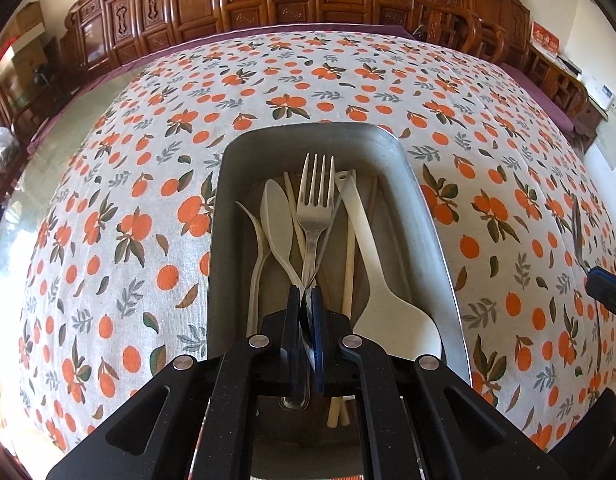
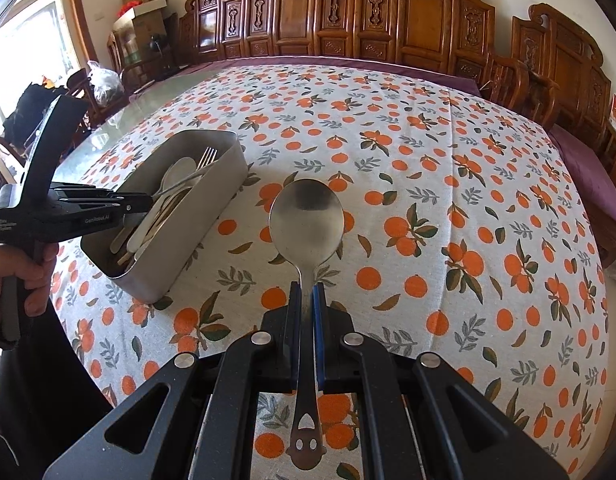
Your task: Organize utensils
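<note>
My left gripper [image 1: 306,294] is shut on the handle of a metal fork [image 1: 316,196], held over the metal tray [image 1: 435,224]; the tines point to the tray's far end. In the tray lie a white plastic spoon [image 1: 276,216], a white plastic fork [image 1: 256,240], a white spatula [image 1: 381,276] and wooden chopsticks [image 1: 349,264]. My right gripper [image 2: 306,292] is shut on a metal spoon [image 2: 306,220], held above the tablecloth to the right of the tray [image 2: 212,208]. The left gripper [image 2: 140,204] also shows in the right wrist view, at the tray's near end.
The table carries a white cloth with an orange-fruit print [image 2: 447,208]. Carved wooden chairs [image 2: 387,20] line the far side. A bare glass strip of table [image 2: 148,100] lies at the left. My right gripper tip [image 1: 605,288] shows at the left view's right edge.
</note>
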The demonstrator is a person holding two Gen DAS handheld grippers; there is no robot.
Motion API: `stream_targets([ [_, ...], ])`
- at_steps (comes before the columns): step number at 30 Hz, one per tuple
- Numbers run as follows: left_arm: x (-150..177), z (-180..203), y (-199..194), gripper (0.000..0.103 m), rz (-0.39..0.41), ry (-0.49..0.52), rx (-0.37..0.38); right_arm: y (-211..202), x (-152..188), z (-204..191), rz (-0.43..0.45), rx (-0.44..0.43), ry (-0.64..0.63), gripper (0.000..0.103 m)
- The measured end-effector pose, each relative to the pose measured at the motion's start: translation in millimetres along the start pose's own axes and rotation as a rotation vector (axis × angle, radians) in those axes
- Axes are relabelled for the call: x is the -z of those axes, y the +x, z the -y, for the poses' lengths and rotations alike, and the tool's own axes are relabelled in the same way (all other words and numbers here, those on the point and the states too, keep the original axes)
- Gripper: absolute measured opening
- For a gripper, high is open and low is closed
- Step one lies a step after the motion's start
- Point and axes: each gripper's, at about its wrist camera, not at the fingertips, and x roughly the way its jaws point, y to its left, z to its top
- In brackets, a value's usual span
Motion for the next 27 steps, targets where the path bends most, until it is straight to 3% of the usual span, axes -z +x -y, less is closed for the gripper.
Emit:
stream_targets([
  [7,4,-2,-20,0.02,0.031,0.022,0.021,3,-5,-10,0.0,-0.007,-0.012,0.007],
  [27,12,-58,-87,0.026,0.163,0.005,0.08,15,-55,-82,0.024,-0.057,-0.085,0.007],
])
